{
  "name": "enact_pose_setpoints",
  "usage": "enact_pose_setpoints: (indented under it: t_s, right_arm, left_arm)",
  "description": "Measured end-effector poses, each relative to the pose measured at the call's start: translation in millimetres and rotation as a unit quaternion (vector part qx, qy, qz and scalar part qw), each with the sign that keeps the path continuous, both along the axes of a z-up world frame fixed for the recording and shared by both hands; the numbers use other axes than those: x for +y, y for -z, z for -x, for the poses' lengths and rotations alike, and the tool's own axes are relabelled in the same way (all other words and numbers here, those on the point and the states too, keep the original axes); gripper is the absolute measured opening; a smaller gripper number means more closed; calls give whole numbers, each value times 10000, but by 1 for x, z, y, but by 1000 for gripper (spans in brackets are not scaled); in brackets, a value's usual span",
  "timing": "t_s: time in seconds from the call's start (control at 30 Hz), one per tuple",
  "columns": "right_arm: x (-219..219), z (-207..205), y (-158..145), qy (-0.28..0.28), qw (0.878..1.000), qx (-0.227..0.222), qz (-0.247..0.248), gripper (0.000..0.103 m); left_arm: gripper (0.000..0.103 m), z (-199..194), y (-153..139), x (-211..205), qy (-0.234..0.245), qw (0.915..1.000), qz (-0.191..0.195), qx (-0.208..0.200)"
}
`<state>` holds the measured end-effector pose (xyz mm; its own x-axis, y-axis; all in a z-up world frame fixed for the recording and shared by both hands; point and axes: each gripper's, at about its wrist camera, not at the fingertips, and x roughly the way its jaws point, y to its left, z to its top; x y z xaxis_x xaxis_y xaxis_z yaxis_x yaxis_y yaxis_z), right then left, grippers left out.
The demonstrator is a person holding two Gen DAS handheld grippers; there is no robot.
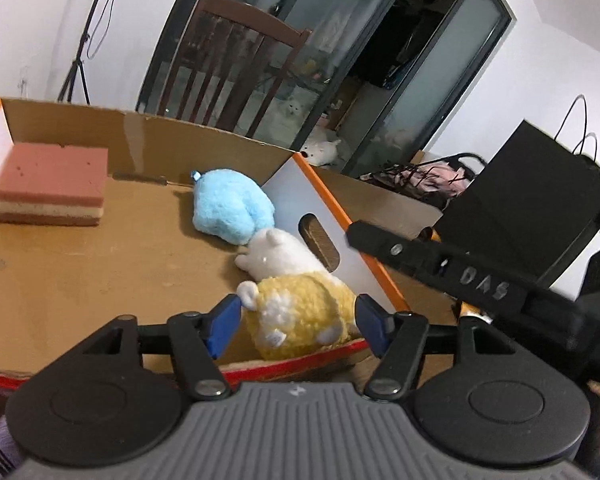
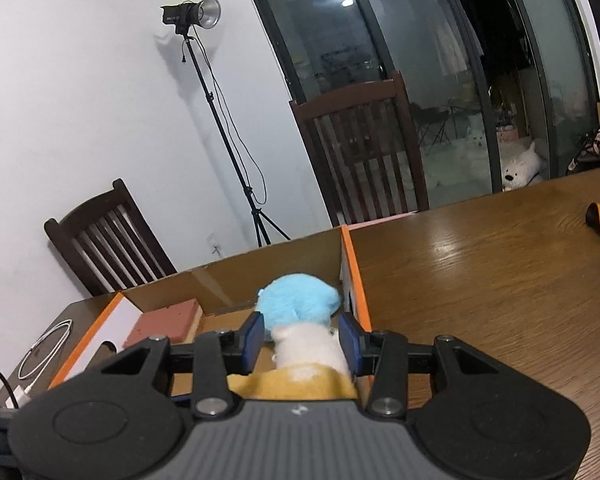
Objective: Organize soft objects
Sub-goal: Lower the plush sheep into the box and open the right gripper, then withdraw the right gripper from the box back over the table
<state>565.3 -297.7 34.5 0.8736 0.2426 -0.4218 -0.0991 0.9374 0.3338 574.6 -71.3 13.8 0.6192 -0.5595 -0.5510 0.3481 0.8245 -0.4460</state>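
Observation:
An open cardboard box (image 1: 80, 120) with orange edges holds a pink layered sponge (image 1: 52, 184) at its far left. Along its right wall lie a blue plush (image 1: 232, 208), a white plush (image 1: 280, 256) and a yellow plush (image 1: 300, 312) in a row. My left gripper (image 1: 298, 320) is open, its blue pads flanking the yellow plush, which rests on the box floor. My right gripper (image 2: 302, 340) hovers over the box's near right corner, jaws apart and holding nothing. The white plush (image 2: 308, 344) and blue plush (image 2: 296, 296) show past its gap. One of its fingers (image 1: 380, 246) crosses the left wrist view.
The box stands on a wooden table (image 2: 480, 272). A dark chair (image 2: 360, 148) is behind it and another (image 2: 104, 240) to the left. A light stand (image 2: 192, 12) is by the wall. A black bag (image 1: 532, 184) sits right of the box, a white cable (image 2: 46, 352) left.

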Motion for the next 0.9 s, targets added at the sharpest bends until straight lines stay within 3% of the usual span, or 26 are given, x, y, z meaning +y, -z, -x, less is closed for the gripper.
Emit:
enact_pose_setpoints:
  t_s: [0.2,0.37,0.47,0.6,0.73,0.9]
  right_arm:
    - [-1,27,-33,-39,9997,-259,26,43]
    - [-3,76,-66,-164,9984,-525,157,55]
    - [1,113,-83,-276,9956,-741,497,65]
    - [4,164,-93,-459,9912,-1026,699,79]
    - [10,216,-91,-492,9847,-1370,958,90]
    - [14,274,-74,-473,9800,-1533,1177,93]
  left_arm:
    - [70,31,-37,13,-192,9993,-172,-287]
    - [73,88,-70,49,-620,9933,-654,-720]
    - [80,136,-87,72,-1047,9844,-922,-1068]
    - [86,206,-91,93,-1583,9658,-1303,-1591]
    - [98,270,-78,108,-1897,9528,-1452,-1873]
    - [101,337,-52,112,-1918,9383,-1631,-2371]
